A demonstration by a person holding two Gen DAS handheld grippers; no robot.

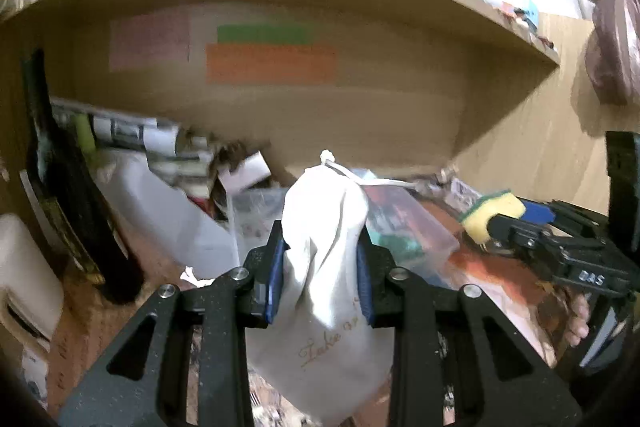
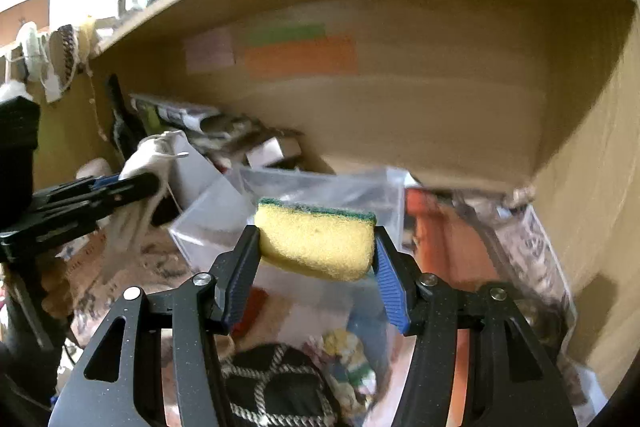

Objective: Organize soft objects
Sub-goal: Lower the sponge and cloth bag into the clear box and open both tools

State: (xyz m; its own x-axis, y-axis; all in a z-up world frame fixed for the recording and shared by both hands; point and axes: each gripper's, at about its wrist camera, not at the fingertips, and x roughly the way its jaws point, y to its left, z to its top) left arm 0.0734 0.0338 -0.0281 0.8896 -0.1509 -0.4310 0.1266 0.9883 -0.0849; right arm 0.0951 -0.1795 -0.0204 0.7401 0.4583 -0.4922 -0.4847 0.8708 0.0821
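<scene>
Grippers work a cluttered wooden shelf: left gripper clamps a white drawstring pouch, right gripper pinches a yellow-green sponge.

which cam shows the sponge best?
Right wrist: the sponge sits centred and close, pinched in the right claw, yellow foam and green scrub layer clear. Left wrist shows it only small at the right edge, partly hidden by that claw.
</scene>
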